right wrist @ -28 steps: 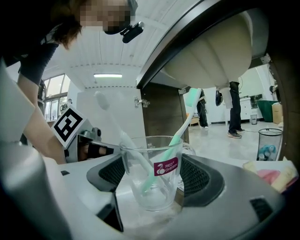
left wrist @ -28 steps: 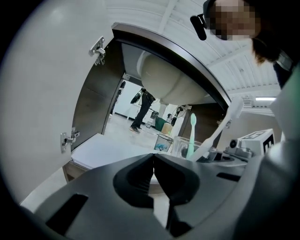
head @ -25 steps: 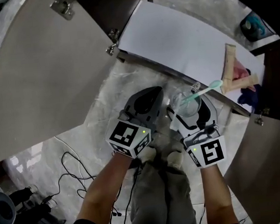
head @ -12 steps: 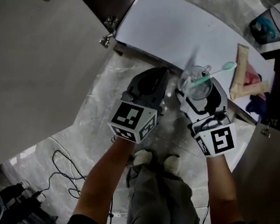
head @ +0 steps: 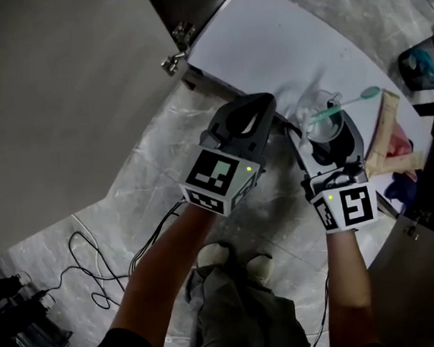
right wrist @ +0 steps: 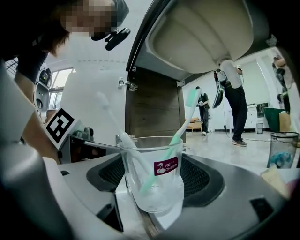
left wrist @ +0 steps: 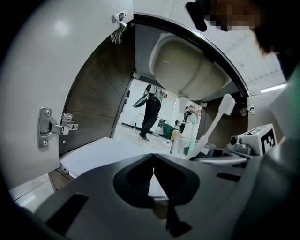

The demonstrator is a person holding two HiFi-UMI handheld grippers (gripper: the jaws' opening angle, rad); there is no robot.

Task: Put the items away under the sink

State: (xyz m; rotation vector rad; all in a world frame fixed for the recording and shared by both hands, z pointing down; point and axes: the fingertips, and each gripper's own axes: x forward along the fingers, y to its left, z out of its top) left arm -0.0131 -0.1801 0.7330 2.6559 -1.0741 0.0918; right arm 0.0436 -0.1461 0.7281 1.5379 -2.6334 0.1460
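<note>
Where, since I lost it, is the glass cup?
Head view, right of centre: the glass cup is clamped in the right gripper at the white shelf's front edge.

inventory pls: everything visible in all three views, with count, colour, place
glass cup: 1, clear, red label, between right gripper's jaws
mint toothbrush: 1, green, in the cup
white toothbrush: 1, white, in the cup
cabinet floor: 1, white, under the sink basin
sink basin: 1, beige underside, overhead
cabinet door: 1, pale grey, open, left
boxes: at least 2, beige, cabinet floor's right end
bin: 1, dark, blue contents, far right
cables: several, black, floor lower left
left gripper: grey, shut, empty
right gripper: shut on the cup
</note>
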